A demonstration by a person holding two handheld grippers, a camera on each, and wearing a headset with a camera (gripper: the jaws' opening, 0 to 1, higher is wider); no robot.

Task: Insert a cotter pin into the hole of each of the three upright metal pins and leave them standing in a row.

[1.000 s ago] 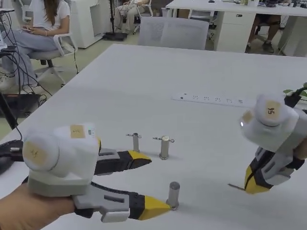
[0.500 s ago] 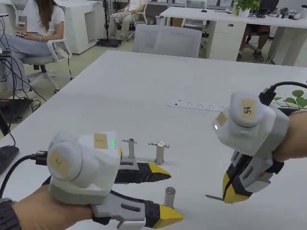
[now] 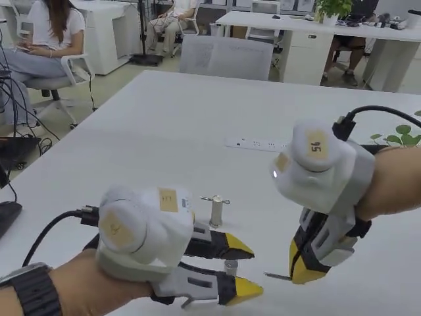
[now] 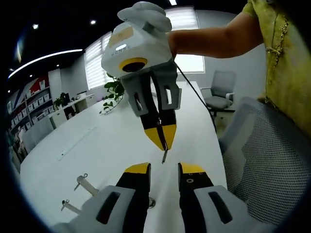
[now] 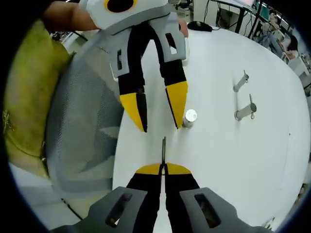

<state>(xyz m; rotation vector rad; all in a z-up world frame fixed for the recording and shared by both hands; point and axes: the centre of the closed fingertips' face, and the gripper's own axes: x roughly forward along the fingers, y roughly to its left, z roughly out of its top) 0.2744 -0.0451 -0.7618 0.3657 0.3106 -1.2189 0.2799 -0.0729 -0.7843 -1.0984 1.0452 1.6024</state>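
Observation:
A bare upright metal pin (image 3: 230,266) (image 5: 189,118) stands by the yellow tips of my left gripper (image 3: 251,268) (image 5: 155,108), which is open and not touching it. My right gripper (image 3: 301,271) (image 5: 164,170) (image 4: 163,138) is shut on a thin cotter pin (image 3: 276,276) (image 5: 164,149) (image 4: 165,156), held just right of the bare pin and pointing toward it. A second pin (image 3: 216,210) (image 5: 245,111) carries a cotter pin through its top. A third pin (image 5: 240,81) (image 4: 83,182), also with a cotter pin, is hidden behind my left gripper in the head view.
A white power strip (image 3: 256,143) lies further back on the white table (image 3: 164,118). A grey mesh chair (image 3: 227,58) stands at the far edge, and a plant (image 3: 395,138) at the right. A person (image 3: 52,33) sits at the far left.
My right gripper has carried the cotter pin leftward, closer to the bare pin. My left gripper has moved forward, so its open tips now flank the bare pin. The head camera shifted too.

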